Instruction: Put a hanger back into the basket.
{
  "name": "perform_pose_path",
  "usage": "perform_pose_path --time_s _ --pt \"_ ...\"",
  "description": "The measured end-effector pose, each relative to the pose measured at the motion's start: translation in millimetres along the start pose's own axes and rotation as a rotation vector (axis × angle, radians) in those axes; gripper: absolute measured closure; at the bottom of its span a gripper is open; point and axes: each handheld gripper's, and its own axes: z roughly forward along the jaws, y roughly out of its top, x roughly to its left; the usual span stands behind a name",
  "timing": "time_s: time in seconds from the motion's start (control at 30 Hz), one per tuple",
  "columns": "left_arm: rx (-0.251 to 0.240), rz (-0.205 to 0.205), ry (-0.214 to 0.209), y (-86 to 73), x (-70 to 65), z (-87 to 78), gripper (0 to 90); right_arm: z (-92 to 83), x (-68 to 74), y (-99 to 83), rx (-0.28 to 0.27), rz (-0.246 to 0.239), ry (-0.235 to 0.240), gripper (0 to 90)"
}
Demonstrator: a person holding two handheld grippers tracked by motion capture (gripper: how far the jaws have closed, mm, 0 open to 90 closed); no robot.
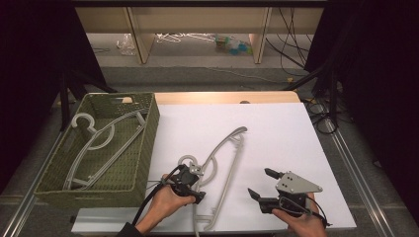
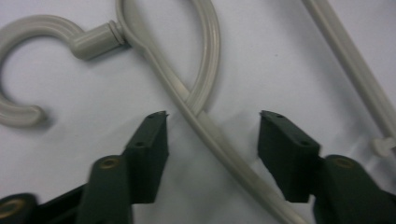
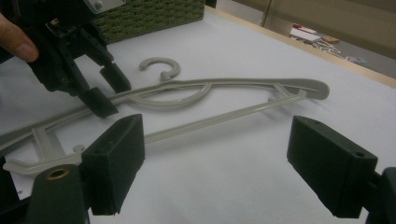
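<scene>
High view looks down; both close tool views share the hanger (image 2: 210, 135).

white table (image 1: 276, 128), grey hanger (image 1: 225, 163), green basket (image 1: 143, 143)

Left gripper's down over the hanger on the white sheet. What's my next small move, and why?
Probably finish closing the left gripper. Its jaws straddle the shoulder bar of the hanger just below the hook, with gaps still showing on both sides, so nothing is gripped yet. The right gripper is open and apart from the hanger.
</scene>
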Motion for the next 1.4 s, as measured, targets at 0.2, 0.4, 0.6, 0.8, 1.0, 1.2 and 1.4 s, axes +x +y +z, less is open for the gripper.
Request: perform_pose_path --time_s 0.2,0.4,0.6,0.8,1.0,1.2,1.4 --pt "-0.012 -0.014 -0.005 0.0 10.4 -1.3 61.2 -1.5 1.0 0.5 0.015 0.008 0.007 20.0" --pt "-0.030 -0.045 0.040 -1.2 27.9 -8.9 72.4 -0.6 1.3 0.3 0.006 0.009 0.003 20.0" --pt "0.009 -0.103 0.032 -2.4 34.3 -4.6 65.1 -0.2 1.2 0.1 0.010 0.010 0.010 20.0" --pt "0.024 -0.085 0.033 1.6 36.1 -2.5 66.2 -0.2 0.3 0.2 0.008 -0.001 0.007 20.0" --pt "0.021 -0.077 0.025 1.7 37.7 -2.2 71.0 0.4 0.8 0.5 0.005 0.000 0.010 20.0" --pt "0.000 -0.029 -0.001 1.5 41.7 -2.0 75.7 0.1 0.2 0.5 0.007 0.001 0.002 20.0" --pt "0.015 -0.023 -0.017 4.2 43.9 -1.6 78.1 0.2 0.2 0.5 0.007 0.000 0.002 20.0"
